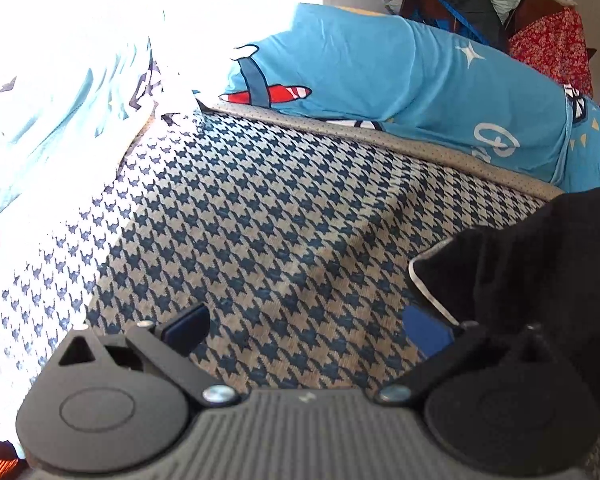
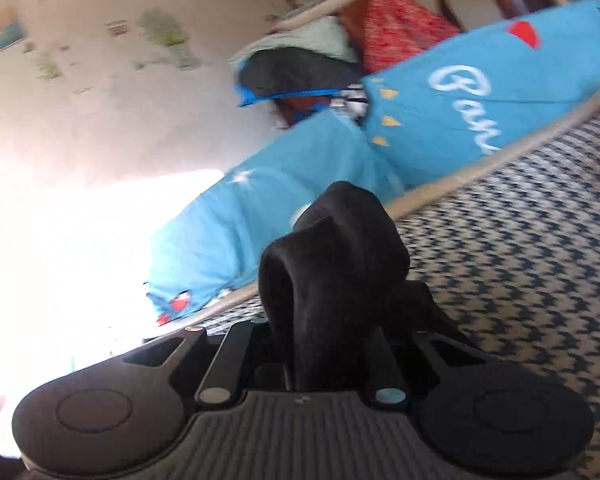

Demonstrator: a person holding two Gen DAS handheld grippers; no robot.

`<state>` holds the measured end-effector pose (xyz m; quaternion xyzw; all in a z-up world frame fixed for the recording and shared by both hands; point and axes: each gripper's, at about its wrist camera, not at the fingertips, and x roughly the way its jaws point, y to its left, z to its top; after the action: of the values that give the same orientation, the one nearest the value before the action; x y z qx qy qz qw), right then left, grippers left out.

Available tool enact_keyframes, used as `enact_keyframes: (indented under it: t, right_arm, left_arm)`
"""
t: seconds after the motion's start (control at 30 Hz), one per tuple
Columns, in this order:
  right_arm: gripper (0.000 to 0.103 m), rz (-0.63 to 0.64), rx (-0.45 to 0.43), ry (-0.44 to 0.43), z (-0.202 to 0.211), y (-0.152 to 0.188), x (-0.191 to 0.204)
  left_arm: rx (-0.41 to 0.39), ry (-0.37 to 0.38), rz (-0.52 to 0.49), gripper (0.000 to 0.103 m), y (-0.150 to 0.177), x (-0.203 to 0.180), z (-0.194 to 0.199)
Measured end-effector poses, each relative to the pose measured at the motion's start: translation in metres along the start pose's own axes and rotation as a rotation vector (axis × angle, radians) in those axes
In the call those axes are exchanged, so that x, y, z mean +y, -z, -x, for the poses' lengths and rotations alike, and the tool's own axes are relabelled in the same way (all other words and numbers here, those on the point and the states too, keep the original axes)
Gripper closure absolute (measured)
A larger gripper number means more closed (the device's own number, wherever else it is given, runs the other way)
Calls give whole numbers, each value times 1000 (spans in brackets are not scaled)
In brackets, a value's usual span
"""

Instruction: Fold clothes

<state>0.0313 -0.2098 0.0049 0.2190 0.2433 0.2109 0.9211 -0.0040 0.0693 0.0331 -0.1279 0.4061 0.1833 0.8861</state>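
Observation:
A black garment (image 1: 540, 264) with a thin white trim lies at the right of the left wrist view, on the houndstooth bed cover (image 1: 260, 220). Its edge drapes over my left gripper's right finger. My left gripper (image 1: 306, 320) stands wide open, with only bed cover showing between its blue pads (image 1: 184, 326). In the right wrist view, a bunched fold of the black garment (image 2: 340, 248) rises from between the fingers of my right gripper (image 2: 332, 320), which is shut on it. The fabric hides the fingertips. This view is tilted and blurred.
A blue cartoon-print quilt (image 1: 380, 72) lies heaped along the far side of the bed cover and also shows as the quilt (image 2: 460, 120) in the right wrist view. Behind it are a red floral cloth (image 1: 548, 40) and dark bundled items. Bright sunlight washes out the left.

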Motion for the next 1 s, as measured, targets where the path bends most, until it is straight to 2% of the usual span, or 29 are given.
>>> enact_keyframes:
  t: [0.07, 0.13, 0.27, 0.4, 0.47, 0.53, 0.63, 0.73, 0.83, 1.0]
  right_arm:
    - [89, 168, 59, -134, -1, 9, 35]
    - [88, 339, 156, -212, -6, 29, 65]
    - [78, 484, 401, -270, -24, 80, 94]
    - [62, 613, 498, -293, -22, 109, 110]
    - [53, 605, 485, -305, -16, 104, 112]
    - [45, 573, 468, -314, -11, 98, 109]
    - [44, 544, 456, -316, -6, 94, 105]
    - [44, 583, 467, -301, -2, 97, 106]
    - [43, 606, 468, -292, 8, 96, 103]
    - [43, 635, 458, -212, 25, 86, 89]
  left_arm:
    - [-41, -30, 36, 0, -8, 15, 8]
    - [-71, -52, 66, 0, -11, 27, 13]
    - [-91, -27, 81, 0, -14, 38, 18]
    - [-100, 25, 37, 0, -12, 28, 24]
    - [-110, 61, 14, 0, -11, 21, 27]
    - [-94, 131, -17, 0, -8, 10, 29]
    - [-67, 226, -68, 0, -2, -9, 30]
    - [-65, 253, -171, 0, 7, -35, 32]
    - [-70, 198, -262, 0, 14, -62, 28]
    - [-59, 140, -326, 0, 21, -86, 12]
